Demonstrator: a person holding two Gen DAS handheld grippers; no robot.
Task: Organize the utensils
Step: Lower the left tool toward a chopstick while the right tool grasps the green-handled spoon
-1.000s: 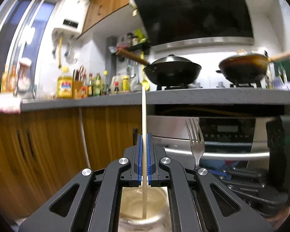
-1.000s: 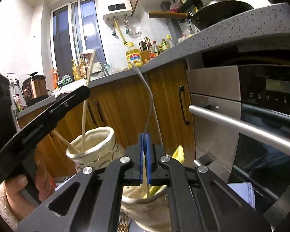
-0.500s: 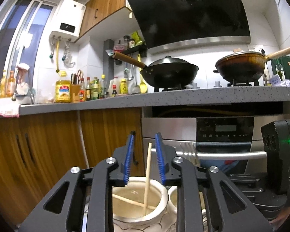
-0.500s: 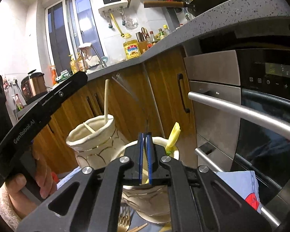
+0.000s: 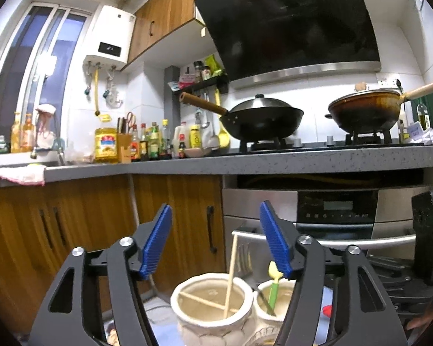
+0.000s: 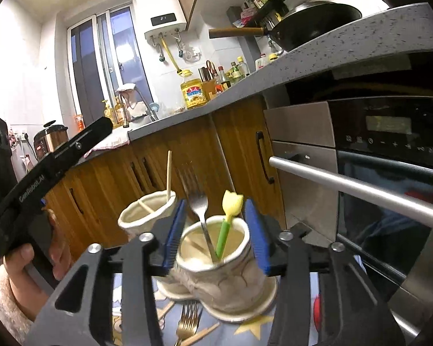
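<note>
Two cream ceramic pots stand side by side. The left pot (image 5: 213,307) holds two wooden chopsticks (image 5: 231,271); it also shows in the right wrist view (image 6: 147,212). The right pot (image 6: 216,259) holds a silver fork (image 6: 199,207) and a green utensil with a yellow tulip top (image 6: 231,204). My left gripper (image 5: 216,242) is open and empty above the left pot. My right gripper (image 6: 215,227) is open, its jaws on either side of the right pot's rim, gripping nothing.
A fork (image 6: 187,320) and wooden chopsticks (image 6: 200,334) lie on the blue star-patterned cloth (image 6: 245,331) in front of the pots. Wooden cabinets (image 5: 72,230) and a steel oven with a bar handle (image 6: 360,187) stand close behind. The counter edge (image 5: 274,161) is overhead.
My left gripper opened and let the chopstick drop into the left pot, then drew back. My right gripper opened and released the fork into the right pot.
</note>
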